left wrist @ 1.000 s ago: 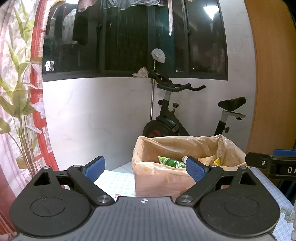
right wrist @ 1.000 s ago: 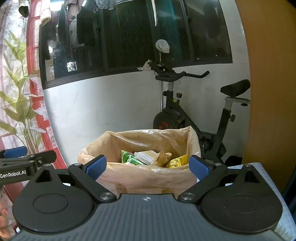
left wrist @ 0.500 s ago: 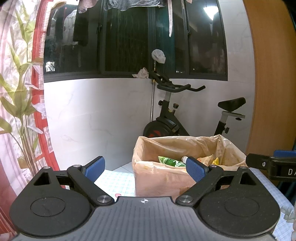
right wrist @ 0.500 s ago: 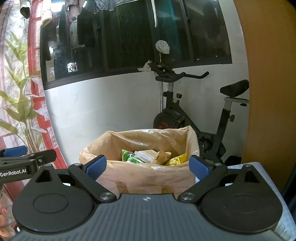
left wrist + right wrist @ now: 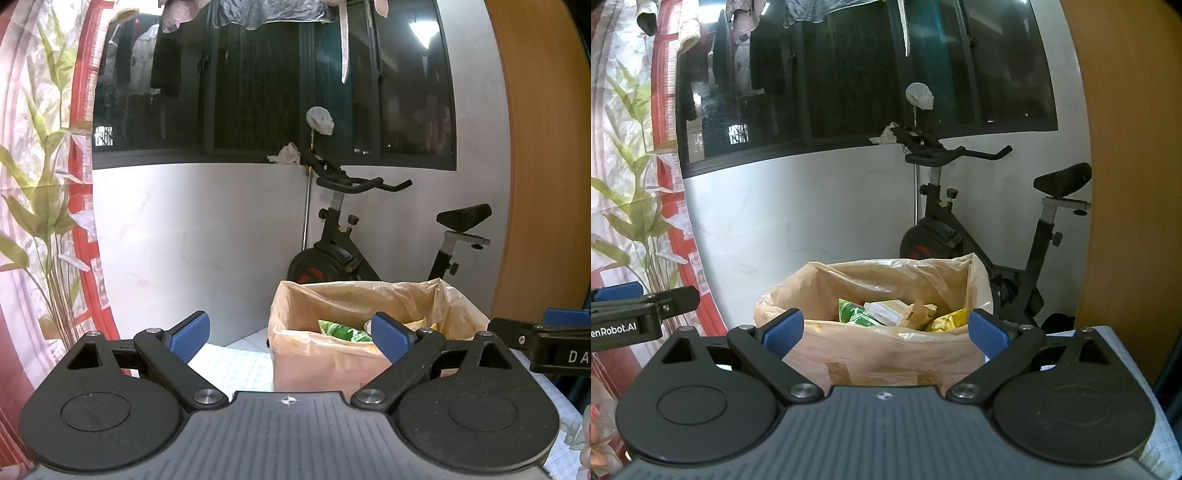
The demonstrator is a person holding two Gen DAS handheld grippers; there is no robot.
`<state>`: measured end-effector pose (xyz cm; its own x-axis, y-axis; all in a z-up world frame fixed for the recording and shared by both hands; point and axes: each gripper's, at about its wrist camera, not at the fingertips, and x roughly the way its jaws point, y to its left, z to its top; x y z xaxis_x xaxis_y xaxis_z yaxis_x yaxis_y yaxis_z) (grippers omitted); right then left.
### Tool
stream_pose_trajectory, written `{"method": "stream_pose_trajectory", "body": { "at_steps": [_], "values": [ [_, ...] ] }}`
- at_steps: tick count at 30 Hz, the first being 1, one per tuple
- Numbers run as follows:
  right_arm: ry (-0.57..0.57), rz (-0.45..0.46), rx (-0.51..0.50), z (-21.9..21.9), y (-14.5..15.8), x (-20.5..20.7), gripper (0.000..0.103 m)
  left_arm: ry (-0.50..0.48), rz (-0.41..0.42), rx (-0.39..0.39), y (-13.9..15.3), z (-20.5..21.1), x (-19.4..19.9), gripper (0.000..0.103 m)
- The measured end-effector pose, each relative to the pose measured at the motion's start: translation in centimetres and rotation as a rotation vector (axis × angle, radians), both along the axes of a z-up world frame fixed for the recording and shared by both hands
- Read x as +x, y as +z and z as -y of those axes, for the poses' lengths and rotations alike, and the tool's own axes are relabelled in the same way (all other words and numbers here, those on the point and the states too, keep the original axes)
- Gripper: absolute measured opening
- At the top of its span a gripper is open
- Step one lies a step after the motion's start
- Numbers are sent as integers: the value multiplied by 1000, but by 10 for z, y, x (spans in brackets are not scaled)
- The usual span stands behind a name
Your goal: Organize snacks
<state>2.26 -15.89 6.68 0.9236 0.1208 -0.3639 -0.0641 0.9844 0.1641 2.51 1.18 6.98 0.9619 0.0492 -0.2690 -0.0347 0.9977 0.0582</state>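
A cardboard box lined with a tan plastic bag (image 5: 325, 358) (image 5: 875, 350) stands on the table ahead of both grippers. Inside lie snack packets: a green one (image 5: 338, 329) (image 5: 853, 314), a white one (image 5: 882, 311) and a yellow one (image 5: 947, 319). My left gripper (image 5: 291, 334) is open and empty, held left of and short of the box. My right gripper (image 5: 884, 332) is open and empty too, facing the box's near wall. Each gripper's side shows at the edge of the other's view.
A black exercise bike (image 5: 343, 240) (image 5: 960, 221) stands behind the box against a white wall (image 5: 192, 236). A dark window runs above. A wooden panel (image 5: 546, 166) rises at the right, a leaf-patterned curtain (image 5: 33, 184) at the left. A checked cloth (image 5: 232, 365) covers the table.
Both views have shifted only slightly; the grippers stay open and empty, and the box and snacks have not moved.
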Motion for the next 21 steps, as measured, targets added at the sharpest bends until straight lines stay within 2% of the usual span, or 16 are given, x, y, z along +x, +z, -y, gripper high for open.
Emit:
{"method": "stream_pose_trajectory", "body": {
  "at_steps": [21],
  "values": [
    [0,1,0,-1,0,0,98,12,-1,-8,2,2,-3,96]
  ]
}}
